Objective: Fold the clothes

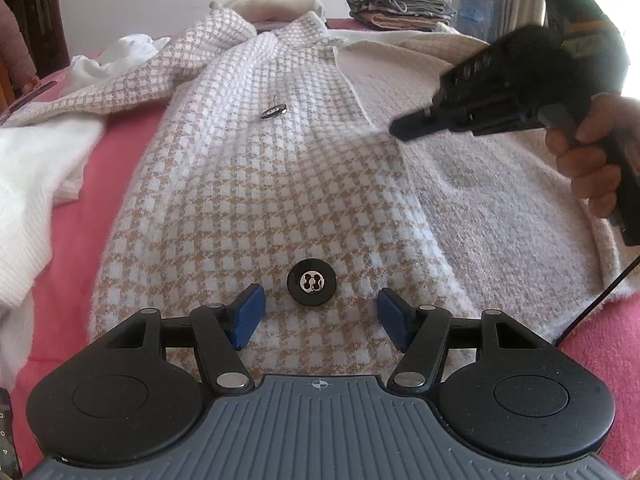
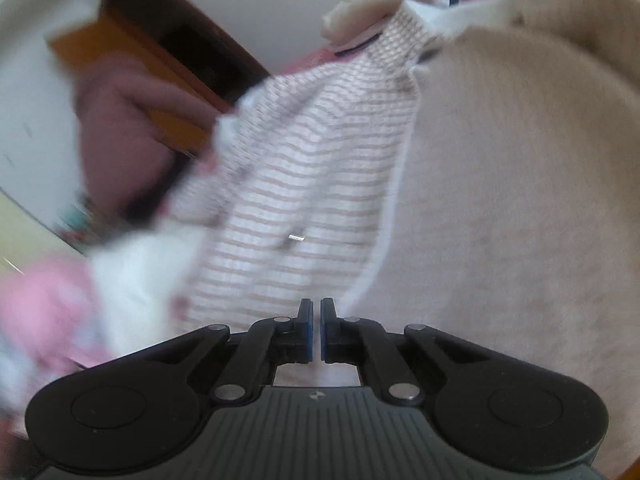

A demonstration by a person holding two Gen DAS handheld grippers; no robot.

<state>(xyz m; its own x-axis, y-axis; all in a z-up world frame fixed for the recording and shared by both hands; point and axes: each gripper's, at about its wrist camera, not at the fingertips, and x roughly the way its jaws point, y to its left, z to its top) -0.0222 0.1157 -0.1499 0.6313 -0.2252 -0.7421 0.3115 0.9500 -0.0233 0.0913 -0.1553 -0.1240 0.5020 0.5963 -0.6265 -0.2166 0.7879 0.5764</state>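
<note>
A cream-and-tan houndstooth coat (image 1: pixel 256 184) lies spread on the bed with its collar at the far end. Its right front is turned back, baring the plain cream inside (image 1: pixel 500 208). My left gripper (image 1: pixel 320 314) is open low over the hem end, and a black button (image 1: pixel 311 282) lies just ahead, between its blue pads. A second button (image 1: pixel 274 112) sits farther up. My right gripper (image 1: pixel 400 130), held in a hand (image 1: pixel 592 160), hovers at the turned-back front edge. In the blurred right wrist view the right gripper (image 2: pixel 316 332) is shut with nothing seen between its pads, over the coat (image 2: pixel 304 168).
A pink bedspread (image 1: pixel 116 152) lies under everything. A white knit garment (image 1: pixel 32 184) is heaped at the left, and a stack of folded clothes (image 1: pixel 400 0) stands at the far right. A black cable (image 1: pixel 600 296) trails off the right gripper. Wooden furniture (image 2: pixel 132 40) stands beyond the bed.
</note>
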